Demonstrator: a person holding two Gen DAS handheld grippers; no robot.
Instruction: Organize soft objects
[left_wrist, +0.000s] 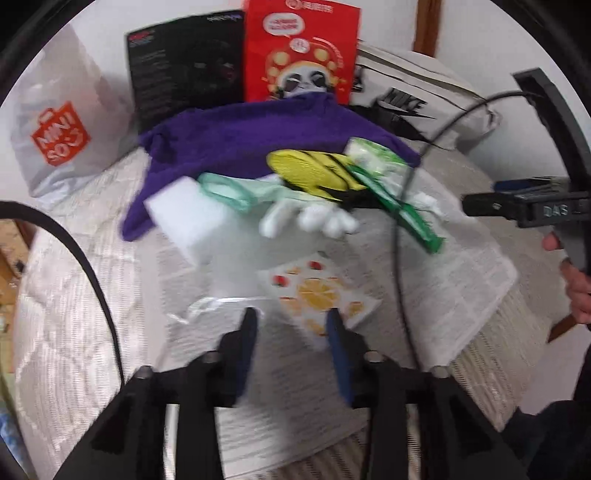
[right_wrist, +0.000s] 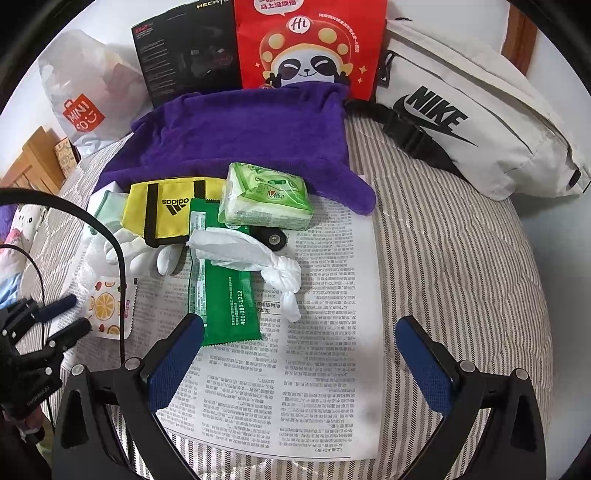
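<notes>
Left gripper: jaws partly apart, empty, tips at fruit-print packet, lower centre. Right gripper: jaws wide, empty, over newspaper. Purple towel: upper centre.

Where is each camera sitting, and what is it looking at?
Left wrist: on the left gripper, looking down at the fruit-print packet; its open fingers and the person's right hand show.
Right wrist: on the right gripper, looking down at the newspaper; its wide-open fingers show, and the left gripper at the left edge.
Both see the purple towel, yellow pouch and red panda bag.
</notes>
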